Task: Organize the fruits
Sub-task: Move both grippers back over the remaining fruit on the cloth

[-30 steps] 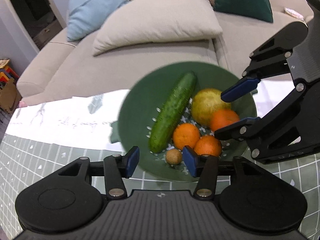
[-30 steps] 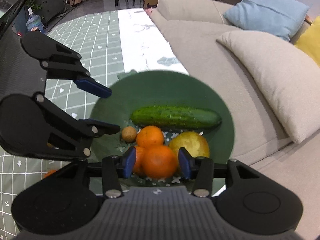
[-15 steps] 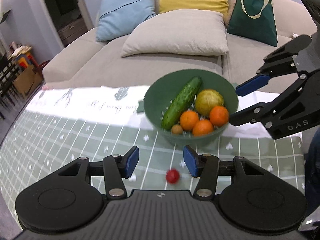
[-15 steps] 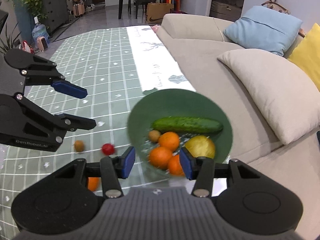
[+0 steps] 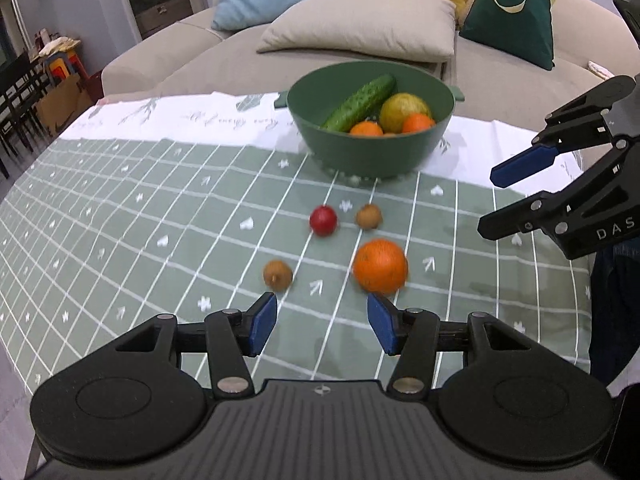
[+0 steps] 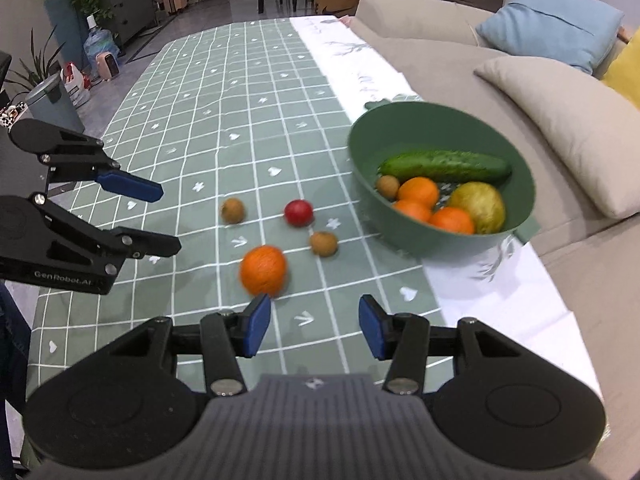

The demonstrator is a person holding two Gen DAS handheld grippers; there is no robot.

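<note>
A green bowl (image 5: 424,148) (image 6: 360,160) stands on the table's far side and holds a cucumber (image 5: 360,102) (image 6: 444,166), a yellow-green fruit (image 5: 404,108) (image 6: 478,206), several oranges and a small brown fruit (image 6: 387,186). On the cloth before it lie an orange (image 5: 380,266) (image 6: 263,270), a red fruit (image 5: 323,220) (image 6: 298,213) and two small brown fruits (image 5: 277,275) (image 5: 368,216). My left gripper (image 5: 322,322) (image 6: 166,218) is open and empty above the cloth. My right gripper (image 6: 314,326) (image 5: 498,200) is open and empty.
A beige sofa (image 5: 192,52) with several cushions and a green bag (image 5: 512,12) stands right behind the table. The green checked tablecloth (image 5: 120,220) stretches left. Dining chairs and plants stand beyond the table's far end in the right wrist view.
Both grippers have pulled back and away from the bowl, still open. The loose fruits on the cloth have come into view.
</note>
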